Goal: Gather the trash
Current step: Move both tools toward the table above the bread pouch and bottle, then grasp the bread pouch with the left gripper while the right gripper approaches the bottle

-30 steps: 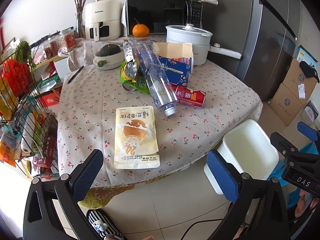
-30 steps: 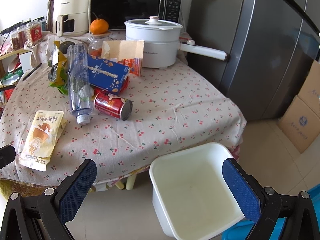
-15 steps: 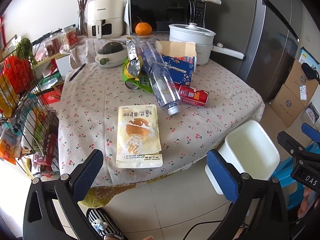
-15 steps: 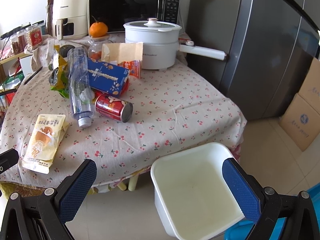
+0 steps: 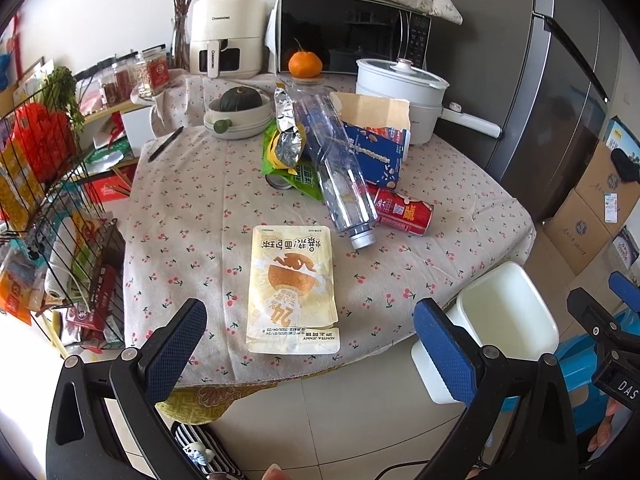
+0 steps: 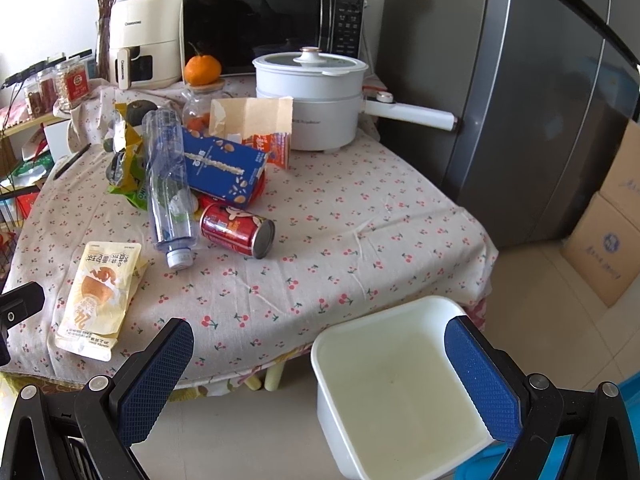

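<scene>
- The trash lies on the table [image 5: 192, 216], which has a cloth with little cherries on it; the yellow snack bag [image 5: 293, 290] lies flat near the front edge, apart from the rest
- Behind it is a heap: a clear plastic bottle [image 5: 340, 176] lies on its side with its cap toward the front; a red can [image 5: 404, 210] lies on its side just beside the bottle; a blue box [image 5: 374, 152] leans behind the can and touches the bottle; a green and silver wrapper [image 5: 286, 144] sits on the bottle's other side
- A white bin [image 6: 400, 392] stands on the floor just past the table's front edge; it has nothing in it
- The left gripper [image 5: 308, 344] is wide open and holds nothing; it hangs in front of the table edge, with the snack bag between its blue fingers [image 5: 176, 344] in the view
- The right gripper [image 6: 320, 372] is wide open too and holds nothing; it hangs over the white bin
- At the back stand a white pot [image 6: 316, 100], a microwave [image 6: 272, 28] and an orange [image 6: 202, 70]; a grey fridge [image 6: 520, 100] stands beside the table
</scene>
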Tool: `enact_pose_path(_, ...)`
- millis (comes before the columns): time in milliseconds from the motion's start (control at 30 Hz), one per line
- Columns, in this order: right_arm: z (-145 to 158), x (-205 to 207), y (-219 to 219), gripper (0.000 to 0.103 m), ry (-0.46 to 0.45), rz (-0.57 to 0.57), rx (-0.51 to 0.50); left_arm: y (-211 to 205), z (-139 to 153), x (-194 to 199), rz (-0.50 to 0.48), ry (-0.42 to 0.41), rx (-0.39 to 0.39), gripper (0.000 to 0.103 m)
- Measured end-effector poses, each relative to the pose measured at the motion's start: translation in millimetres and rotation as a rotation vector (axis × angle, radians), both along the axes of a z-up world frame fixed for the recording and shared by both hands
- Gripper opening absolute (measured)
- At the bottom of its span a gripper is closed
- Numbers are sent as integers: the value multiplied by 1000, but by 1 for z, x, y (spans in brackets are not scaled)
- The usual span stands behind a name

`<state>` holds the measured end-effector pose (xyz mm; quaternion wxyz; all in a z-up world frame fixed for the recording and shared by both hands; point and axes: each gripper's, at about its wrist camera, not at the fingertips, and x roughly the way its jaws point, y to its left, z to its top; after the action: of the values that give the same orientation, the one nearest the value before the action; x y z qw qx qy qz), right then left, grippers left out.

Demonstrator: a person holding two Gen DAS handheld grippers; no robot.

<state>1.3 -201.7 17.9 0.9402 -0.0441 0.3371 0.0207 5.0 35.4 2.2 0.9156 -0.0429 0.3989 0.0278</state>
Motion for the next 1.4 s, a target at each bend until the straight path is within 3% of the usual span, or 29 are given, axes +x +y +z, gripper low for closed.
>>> enact_pose_path(167,-2,1,4,103,40,9,60,11,5,-6,0,-13,-15,103)
enact_pose_path(500,8,3,8,103,28,-17,36,27,5,-9,-24,-15,-39,103)
enact_pose_path(600,13,5,13,103,27,4,12,28,-1,4,-89,40,-74,103)
enact_pose_path(767,22,20,25,103,49,80,-23,41,-6,27,-131,76,-56,103)
enact_pose_path(900,6,53,41,103,187,177,-58,38,-37,60,-217,269,-58,103)
enact_pose_path(1033,-15,73,46,103,176,164,-94,46,-69,86,-178,320,-105,103)
enact_pose_path(1167,-40,94,31,103,279,110,-41,38,-79,116,-185,343,-95,103)
enact_pose_path(1267,-42,103,26,103,270,101,-62,30,-91,135,-188,391,-133,103)
enact_pose_path(1400,-41,116,23,103,240,88,-101,24,-107,155,-130,429,-79,103)
